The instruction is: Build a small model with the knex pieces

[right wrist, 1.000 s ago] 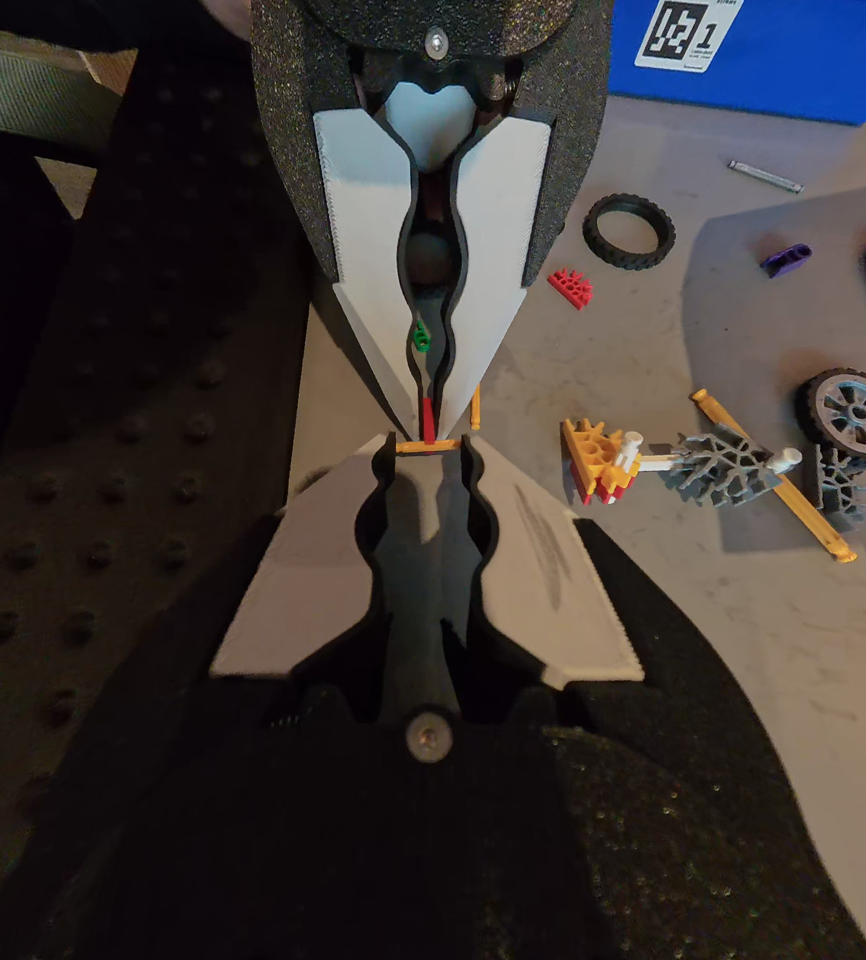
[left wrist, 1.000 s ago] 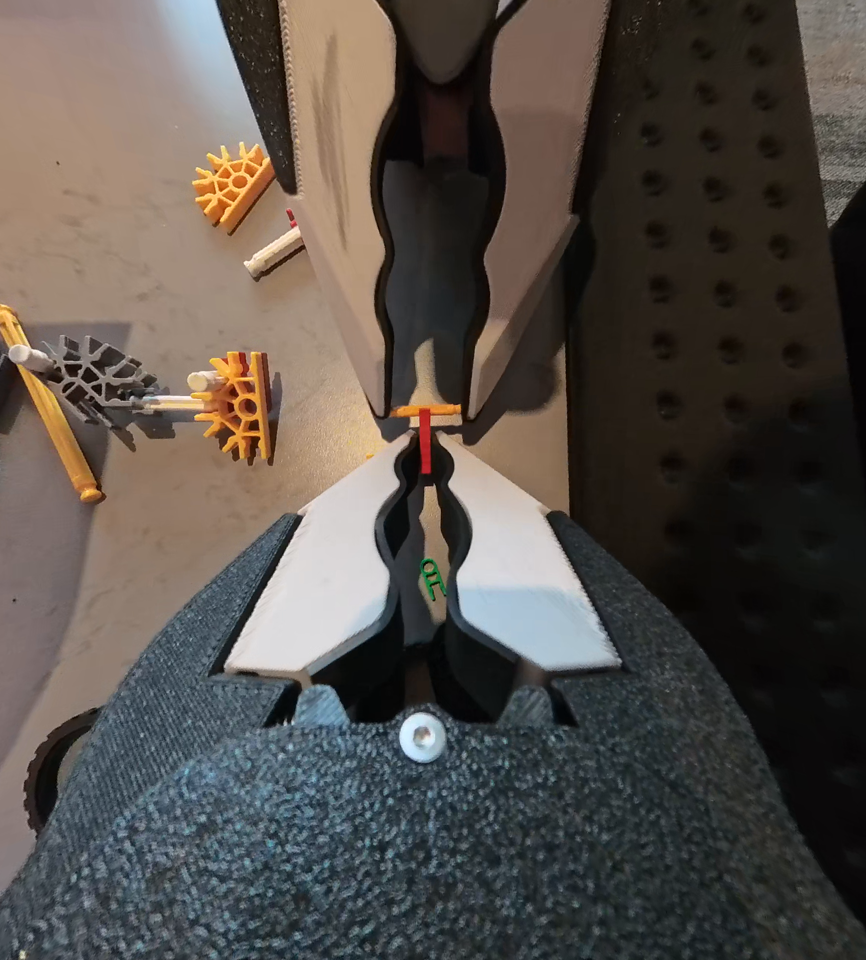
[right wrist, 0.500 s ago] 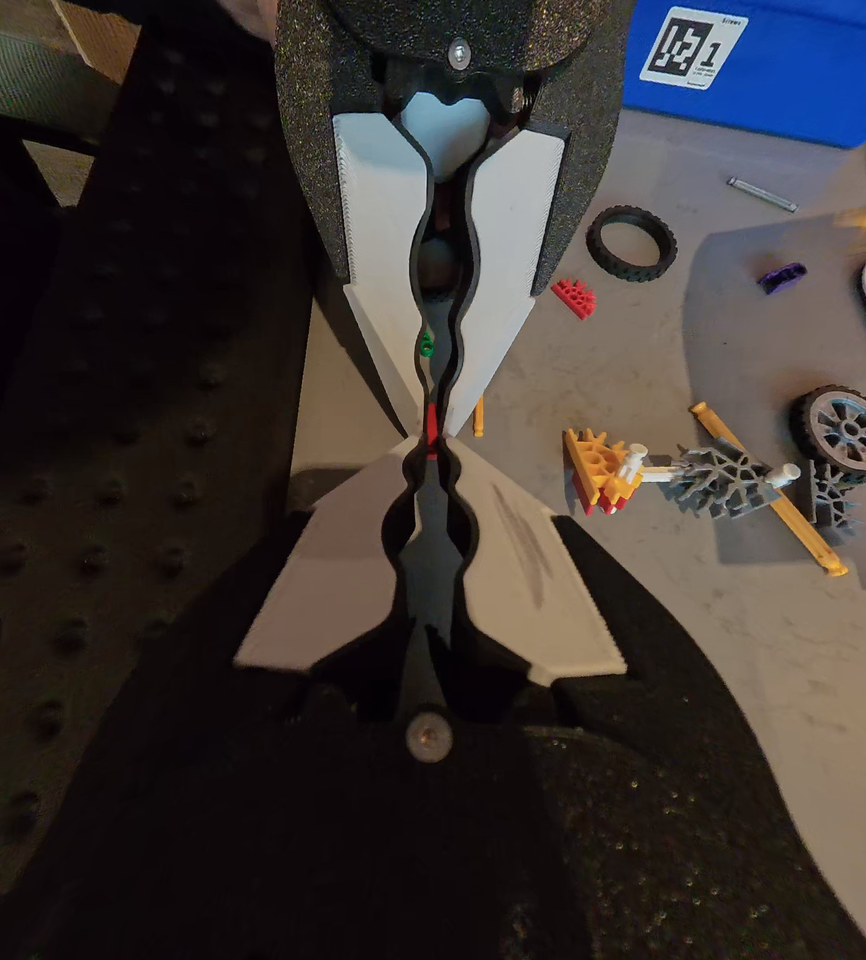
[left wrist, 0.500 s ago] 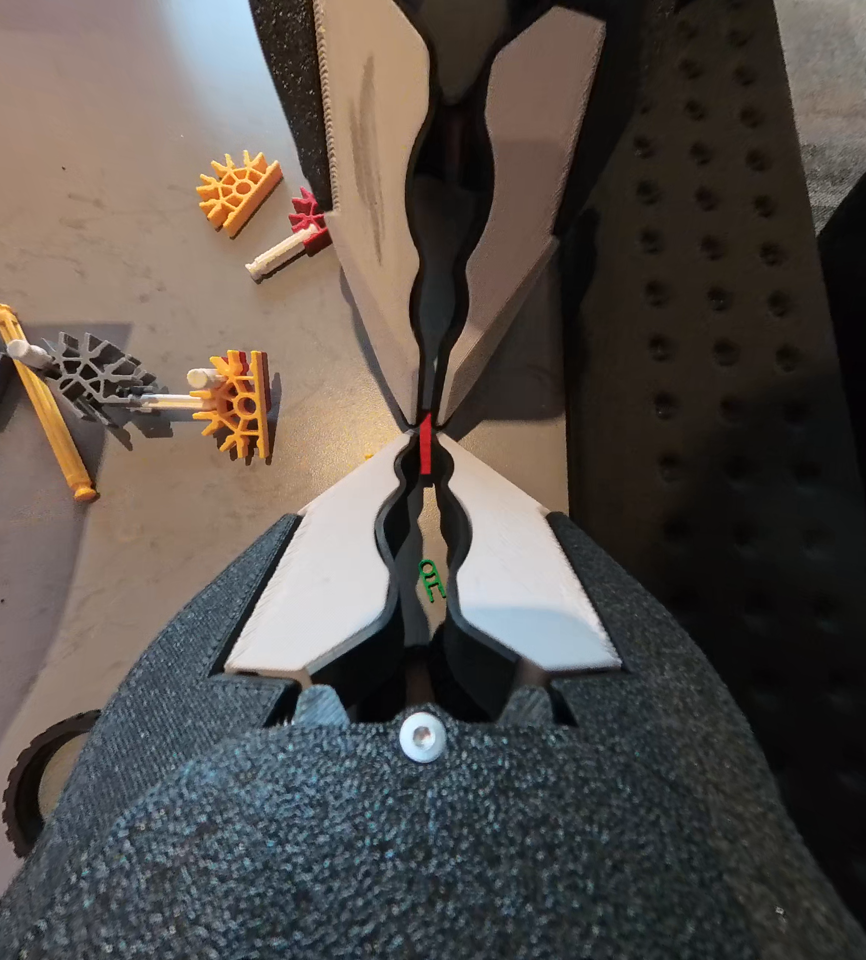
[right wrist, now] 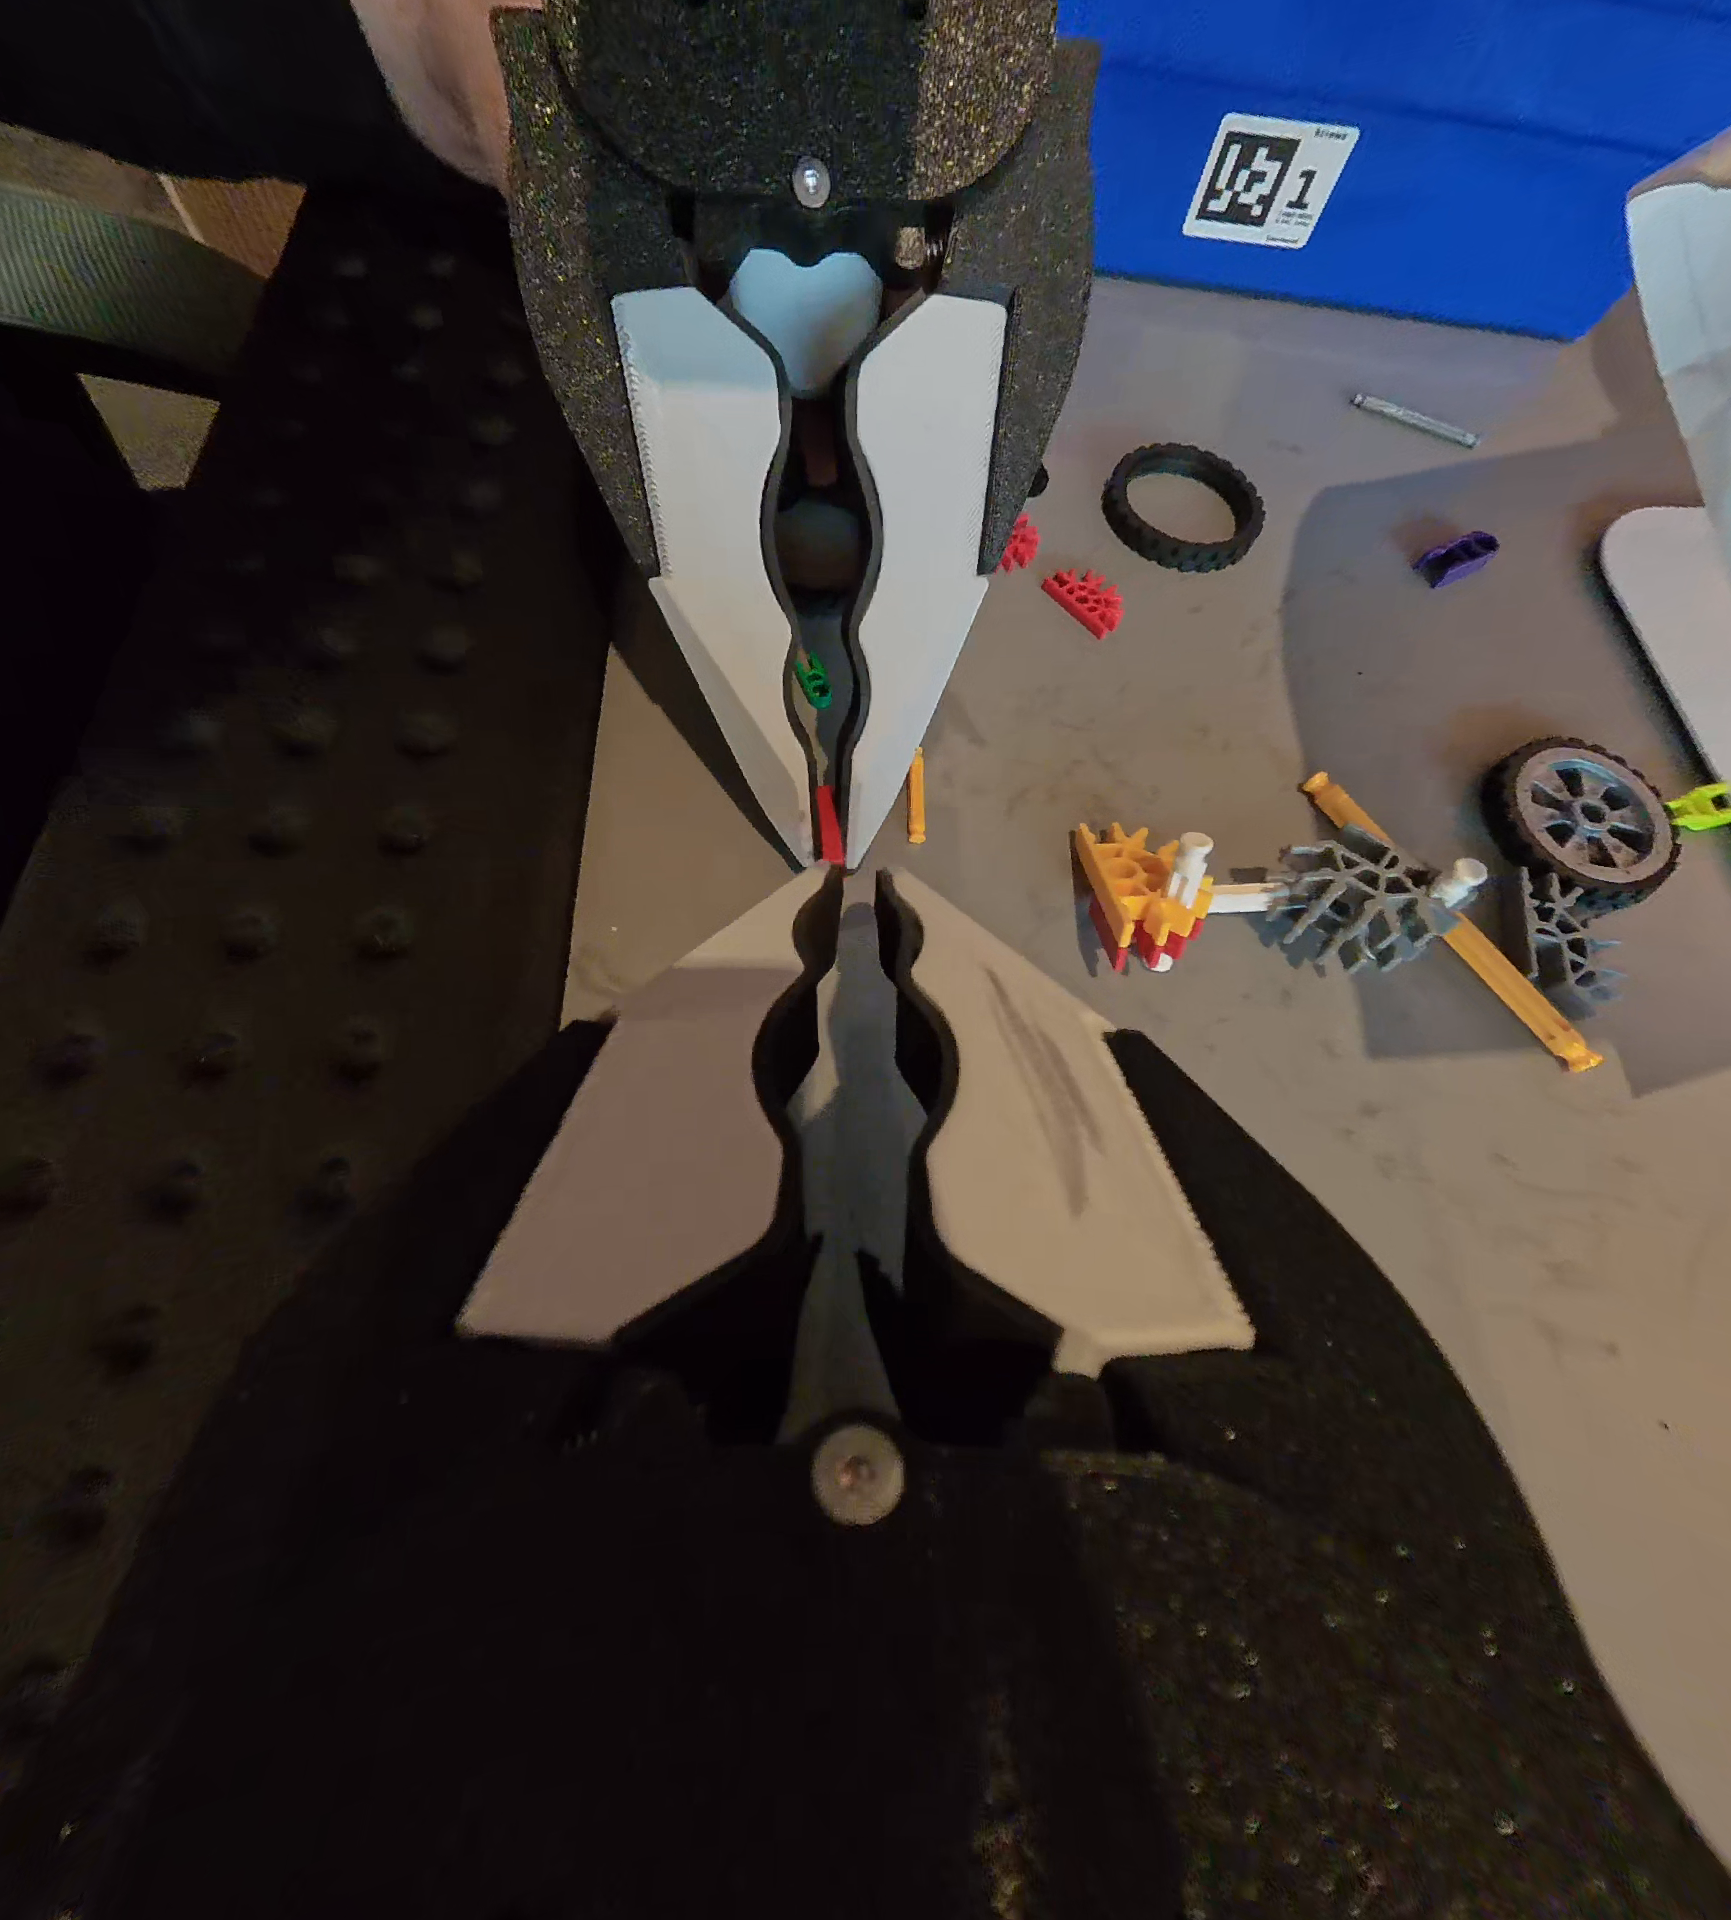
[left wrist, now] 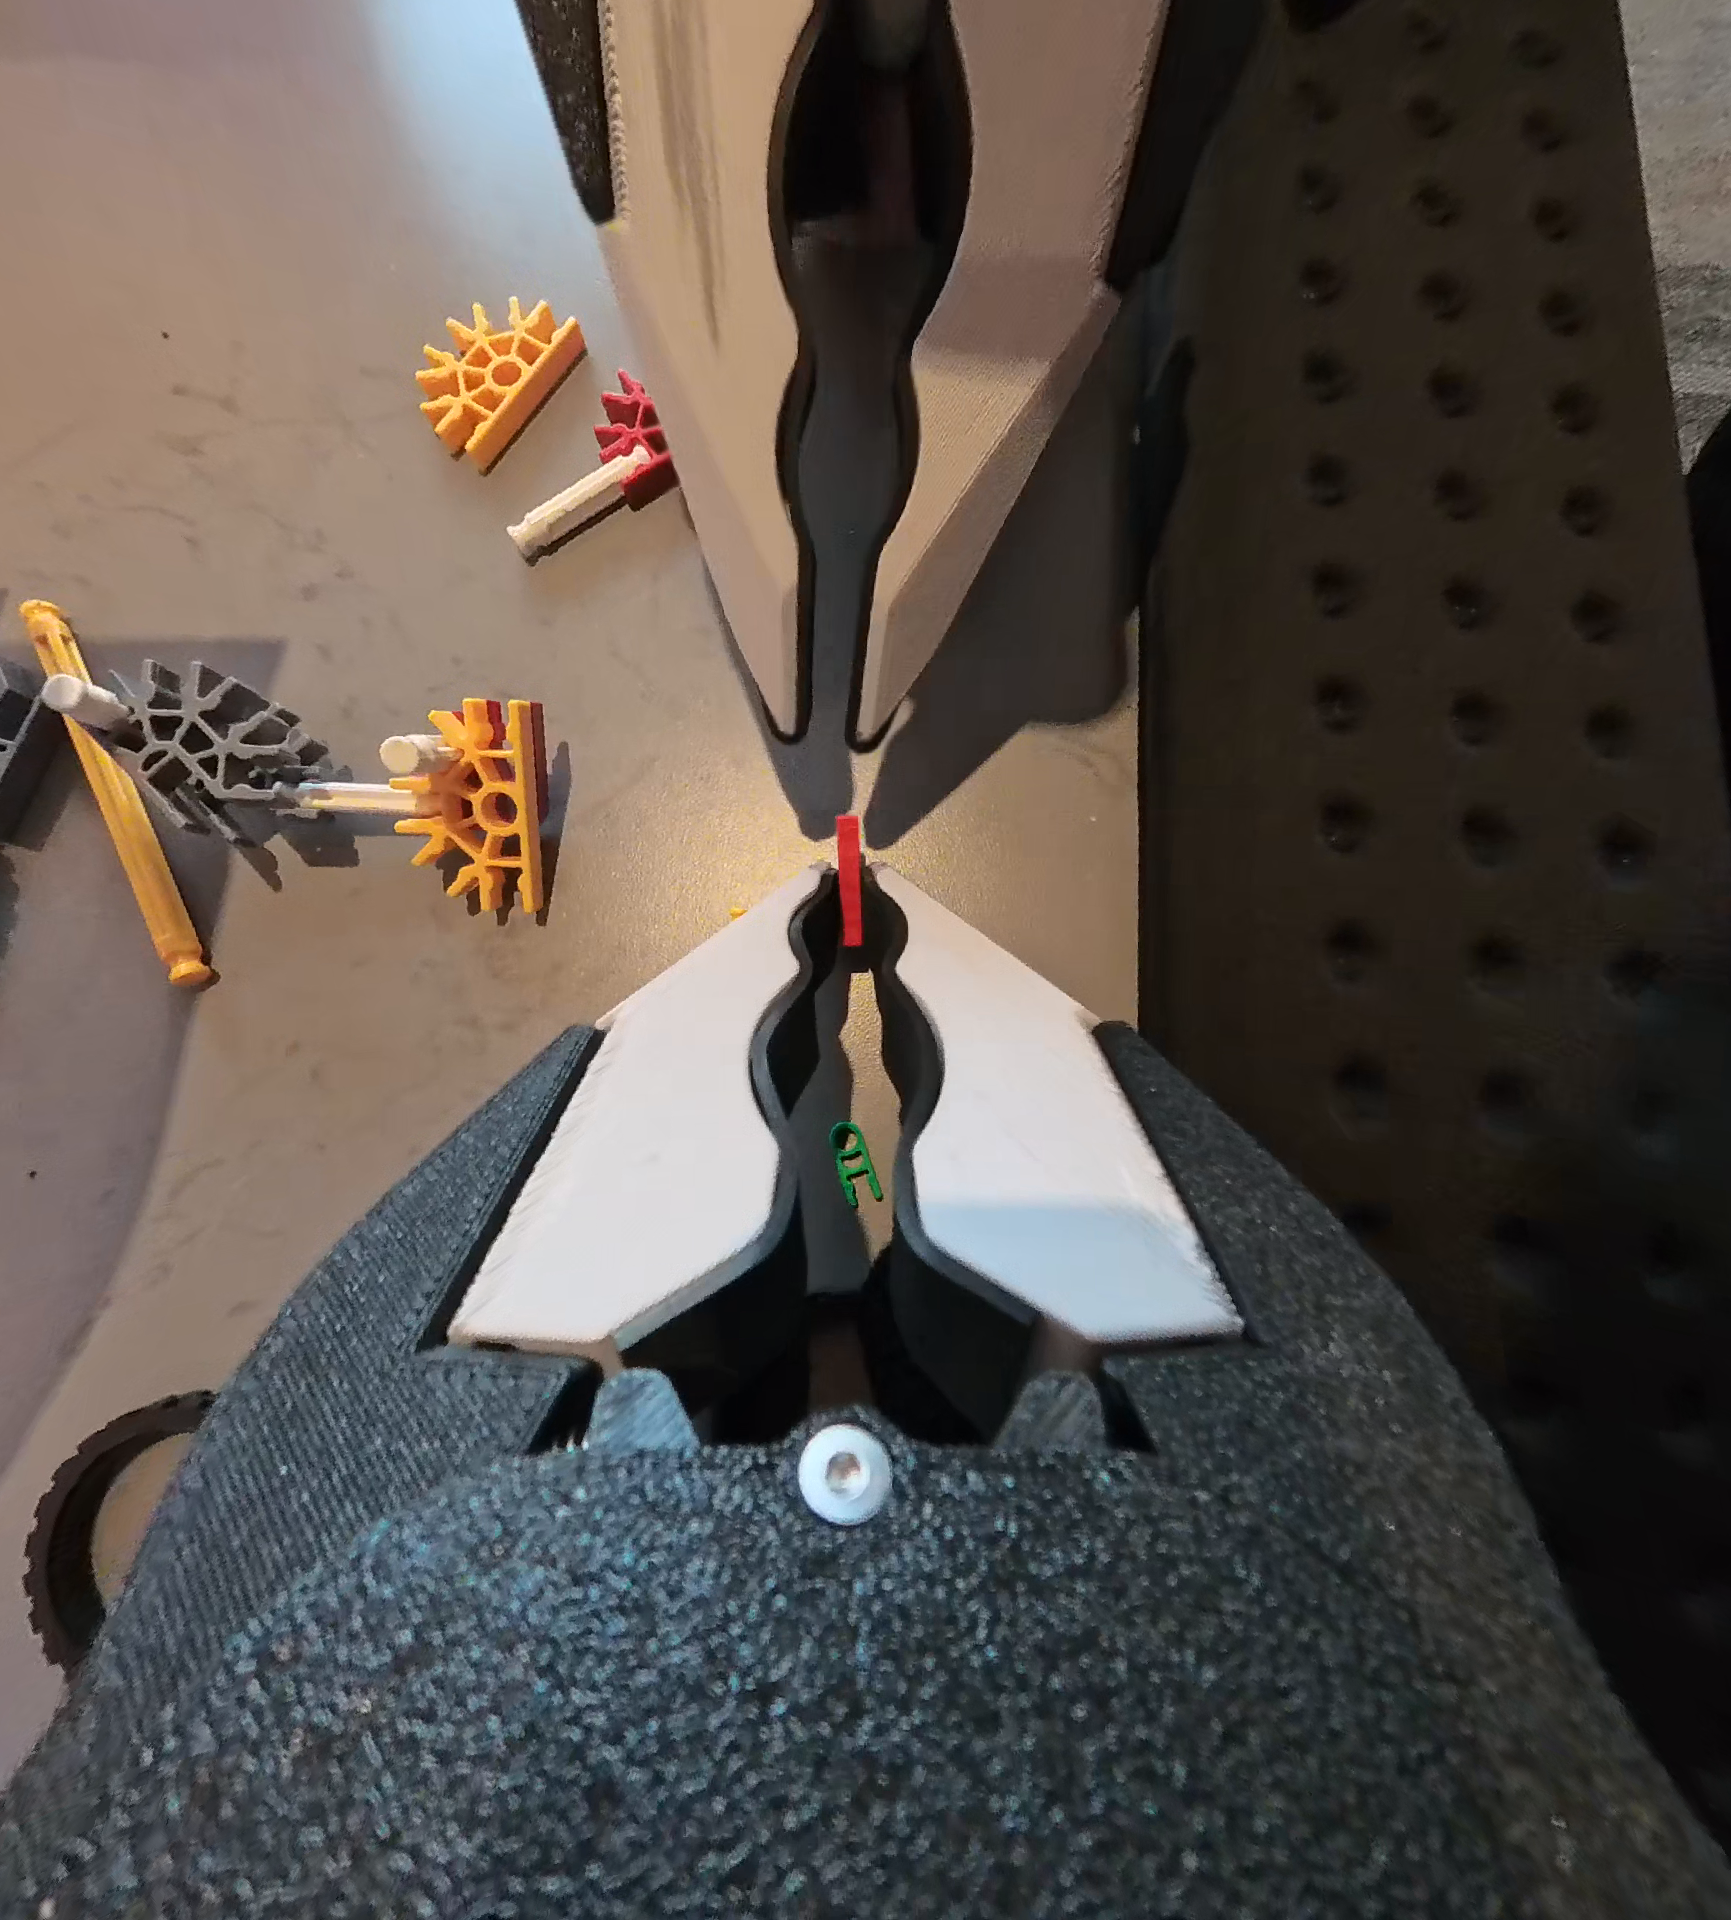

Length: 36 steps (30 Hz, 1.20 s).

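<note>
My left gripper [left wrist: 847, 878] is shut on a short red rod [left wrist: 847, 883], which sticks out past its tips just above the grey table [left wrist: 217, 260]. A small green connector [left wrist: 856, 1164] sits farther back between its fingers. My right gripper [right wrist: 854, 883] faces it tip to tip, with a narrow gap between the jaws and nothing in them, its tips just short of the red rod [right wrist: 828, 831]. It enters the left wrist view from the top [left wrist: 825, 738]. A small orange rod [right wrist: 916, 795] lies on the table beside the left gripper [right wrist: 830, 857].
A black studded mat [left wrist: 1463, 727] borders the table. On the table lie an assembly of orange and grey connectors with rods [right wrist: 1141, 904], a wheel [right wrist: 1583, 821], a black tyre [right wrist: 1183, 509], a red connector [right wrist: 1081, 603], an orange connector [left wrist: 497, 379] and a purple piece [right wrist: 1453, 556]. A blue box [right wrist: 1567, 156] stands behind. The tips of both grippers are at nearly the same place. From either gripper's tips it is about 20 centimeters to the wheel [right wrist: 1583, 821].
The right gripper's jaws went from wide apart to shut at the red rod's tip, then parted slightly and drew back. The orange rod across its tips no longer shows there.
</note>
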Tool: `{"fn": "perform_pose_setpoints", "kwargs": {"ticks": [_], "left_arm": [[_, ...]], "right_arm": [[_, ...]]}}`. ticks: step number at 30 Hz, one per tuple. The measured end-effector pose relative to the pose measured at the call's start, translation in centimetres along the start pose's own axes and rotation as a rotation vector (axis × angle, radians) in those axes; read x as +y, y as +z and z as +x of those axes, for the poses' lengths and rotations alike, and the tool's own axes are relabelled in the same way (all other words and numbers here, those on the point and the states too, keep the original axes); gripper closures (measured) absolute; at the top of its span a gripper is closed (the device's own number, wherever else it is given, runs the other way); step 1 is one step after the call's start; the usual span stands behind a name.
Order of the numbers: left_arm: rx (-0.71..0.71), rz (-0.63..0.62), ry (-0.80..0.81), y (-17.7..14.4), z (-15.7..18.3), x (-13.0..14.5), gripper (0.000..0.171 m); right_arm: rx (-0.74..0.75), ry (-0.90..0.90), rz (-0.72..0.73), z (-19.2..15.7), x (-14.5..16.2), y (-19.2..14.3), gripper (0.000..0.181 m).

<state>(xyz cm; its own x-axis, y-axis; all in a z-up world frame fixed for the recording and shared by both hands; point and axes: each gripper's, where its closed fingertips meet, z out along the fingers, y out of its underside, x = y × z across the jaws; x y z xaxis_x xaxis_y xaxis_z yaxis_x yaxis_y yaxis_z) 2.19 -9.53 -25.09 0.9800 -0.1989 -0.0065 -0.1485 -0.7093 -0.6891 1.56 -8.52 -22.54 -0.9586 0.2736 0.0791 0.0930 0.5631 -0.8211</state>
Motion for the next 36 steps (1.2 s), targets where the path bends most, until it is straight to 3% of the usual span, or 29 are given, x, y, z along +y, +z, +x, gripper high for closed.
{"fn": "perform_pose_setpoints", "kwargs": {"ticks": [18,36], "left_arm": [[0.045,0.026,-0.050,0.0,0.4,0.0,0.159],[-0.003,0.026,-0.017,0.0,0.7,0.1,0.149]], "right_arm": [[0.178,-0.050,-0.024,2.7,0.4,-1.4,0.171],[0.236,-0.043,-0.053,4.2,2.0,-2.3,0.167]]}}
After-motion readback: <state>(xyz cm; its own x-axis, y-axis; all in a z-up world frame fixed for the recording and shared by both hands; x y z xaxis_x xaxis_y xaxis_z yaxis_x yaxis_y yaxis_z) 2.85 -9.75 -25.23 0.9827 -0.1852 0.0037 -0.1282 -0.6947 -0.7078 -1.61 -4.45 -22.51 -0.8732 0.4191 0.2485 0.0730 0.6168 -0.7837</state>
